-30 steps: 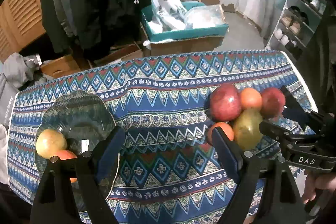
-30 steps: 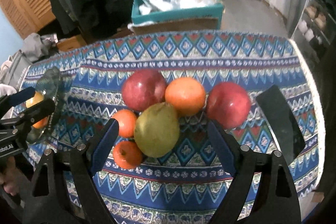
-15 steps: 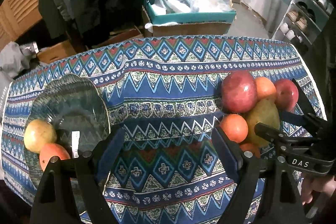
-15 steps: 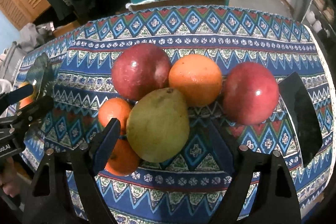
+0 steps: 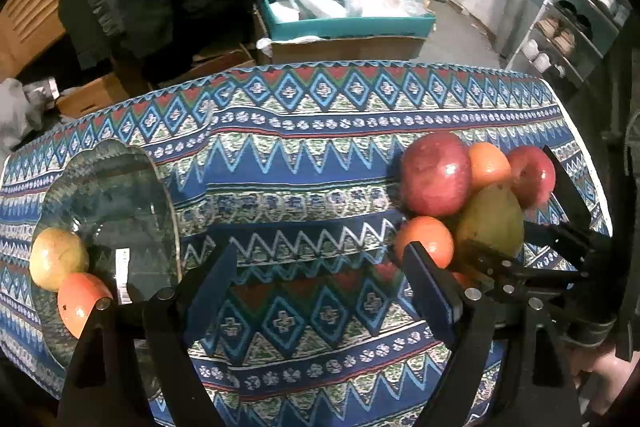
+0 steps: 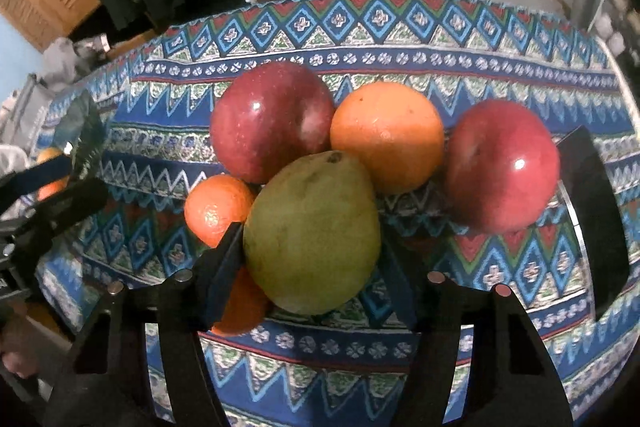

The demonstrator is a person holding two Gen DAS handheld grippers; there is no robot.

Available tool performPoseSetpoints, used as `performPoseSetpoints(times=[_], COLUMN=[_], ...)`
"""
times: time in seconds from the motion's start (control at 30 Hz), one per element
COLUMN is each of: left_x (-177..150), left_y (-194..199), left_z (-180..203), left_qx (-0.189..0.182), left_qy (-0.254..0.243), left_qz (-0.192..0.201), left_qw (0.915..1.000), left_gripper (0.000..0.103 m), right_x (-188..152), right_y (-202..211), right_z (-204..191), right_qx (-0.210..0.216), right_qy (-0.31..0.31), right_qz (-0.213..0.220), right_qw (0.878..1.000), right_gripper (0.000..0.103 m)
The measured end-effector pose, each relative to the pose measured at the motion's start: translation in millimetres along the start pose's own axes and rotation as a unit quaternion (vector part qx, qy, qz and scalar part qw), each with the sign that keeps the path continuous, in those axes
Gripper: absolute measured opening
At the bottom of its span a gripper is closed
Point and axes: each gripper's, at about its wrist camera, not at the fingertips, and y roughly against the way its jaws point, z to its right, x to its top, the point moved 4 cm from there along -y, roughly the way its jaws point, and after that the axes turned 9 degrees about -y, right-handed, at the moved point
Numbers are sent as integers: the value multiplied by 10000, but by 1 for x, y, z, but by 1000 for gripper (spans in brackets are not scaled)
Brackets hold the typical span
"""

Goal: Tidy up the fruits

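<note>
Green pear [image 6: 314, 233] sits between the wide right tongs [image 6: 312, 267]; closing could roll the touching tangerine [image 6: 218, 209] away. Left tongs [image 5: 316, 291] gape, empty.

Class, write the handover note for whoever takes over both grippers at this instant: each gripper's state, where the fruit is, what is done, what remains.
Right gripper: open, fingers either side of the green pear; not closed on it.
Left gripper: open, empty, above the tablecloth.
Glass plate: holds a yellow apple and an orange fruit.
Pile: two red apples, large orange, two small oranges, and the pear.
Left: close on the pear, take it to the plate, then the rest.
</note>
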Motion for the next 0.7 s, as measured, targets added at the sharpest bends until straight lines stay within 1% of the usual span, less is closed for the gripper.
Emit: performPoseSetpoints(times=[0.07, 0.3, 0.43, 0.7], left_x=[1, 5, 6, 8], left_y=[-1, -8, -16, -37], left_z=[5, 28, 40, 57], left_qx=[-43, -232, -343, -365], left_qy=[-43, -210, -251, -398], left_qz=[-4, -86, -175, -367], left_qw=[10000, 9995, 9989, 9979], left_gripper=[86, 86, 86, 86], right_x=[0, 1, -2, -9], right_y=[8, 35, 41, 41], right_z=[1, 13, 28, 51], right_qx=[-20, -391, -469, -743], right_qy=[25, 211, 122, 69], right_qz=[85, 356, 384, 413], right_qw=[10000, 9984, 9981, 9964], right_gripper=[65, 65, 65, 65])
